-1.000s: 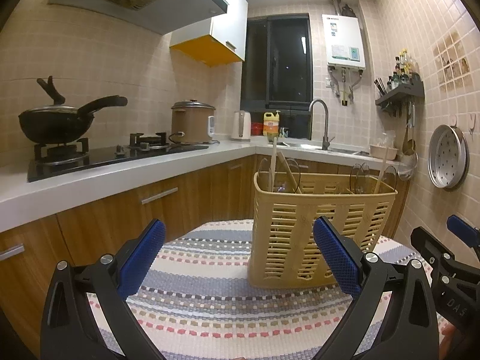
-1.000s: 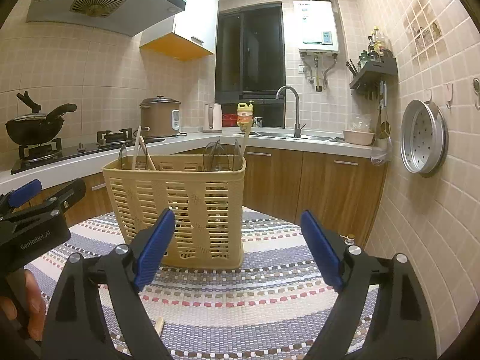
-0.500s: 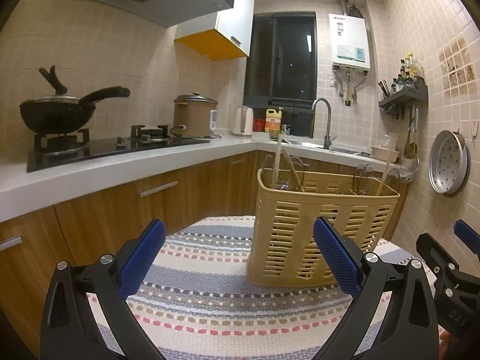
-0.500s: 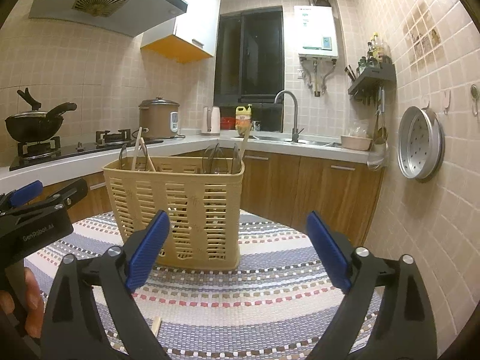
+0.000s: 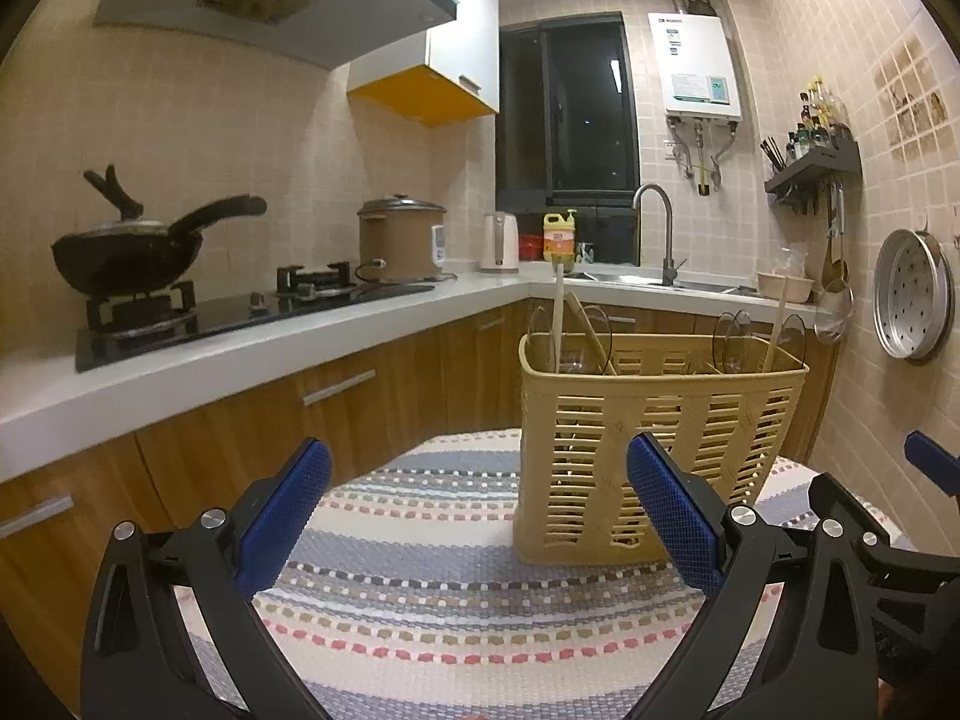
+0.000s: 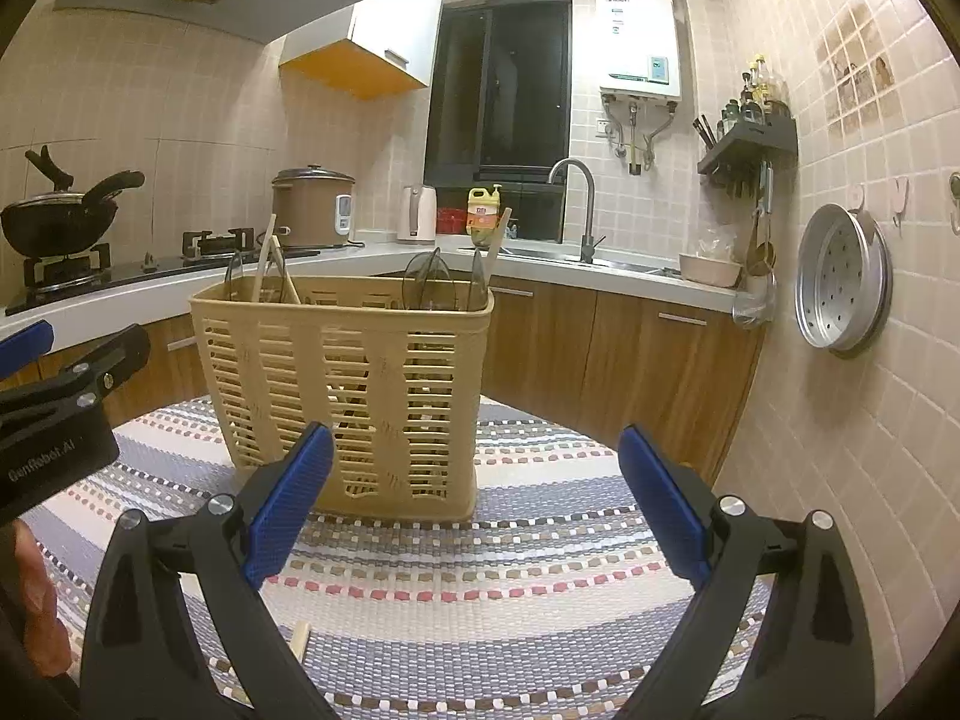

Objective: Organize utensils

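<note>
A tan slotted utensil basket stands on a table with a striped woven cloth. Wooden handles and clear glass pieces stick up out of it. My left gripper hovers open before the basket, nothing between its blue pads. My right gripper is also open and empty, a short way in front of the basket. One wooden stick end lies on the cloth by the right gripper's left finger. Each gripper shows at the edge of the other's view.
A white L-shaped counter runs behind, with a black wok on the hob, a rice cooker, a kettle, a sink with tap. A steel tray hangs on the tiled right wall. A hand shows at the left.
The right gripper's jaws have spread a little wider. Both views have tipped slightly, so the basket sits a bit lower in frame. Nothing was picked up.
</note>
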